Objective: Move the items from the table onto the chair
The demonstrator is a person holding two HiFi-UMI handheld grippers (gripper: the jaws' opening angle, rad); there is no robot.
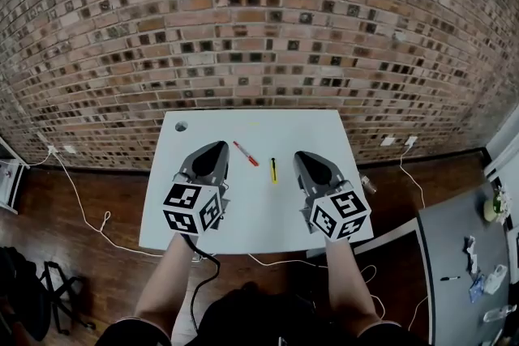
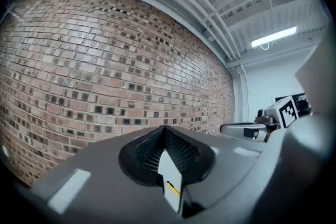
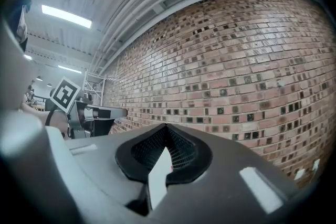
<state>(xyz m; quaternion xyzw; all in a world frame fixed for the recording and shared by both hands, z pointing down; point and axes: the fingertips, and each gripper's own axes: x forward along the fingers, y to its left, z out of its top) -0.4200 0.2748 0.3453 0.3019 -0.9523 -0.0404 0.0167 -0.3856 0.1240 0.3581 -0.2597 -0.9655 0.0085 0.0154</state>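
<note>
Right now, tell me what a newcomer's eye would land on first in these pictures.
A brick wall fills the whole background, with a white table pushed up against it. Over the table's near half hang the left gripper and the right gripper, both with jaws together and nothing in them. Between them on the tabletop lie a red marker and a smaller yellow tool.

Rectangular white counter (image 1: 259, 215): smooth, matt top. Red-brown brick wall (image 1: 259, 28) at 12 o'clock: rough, matt. Dark brown wooden floor (image 1: 81, 207): smooth, faint sheen. Grey left tool (image 1: 216, 148) and grey right tool (image 1: 303, 158): matt plastic shells; black pads (image 2: 184, 152) finely ribbed.
</note>
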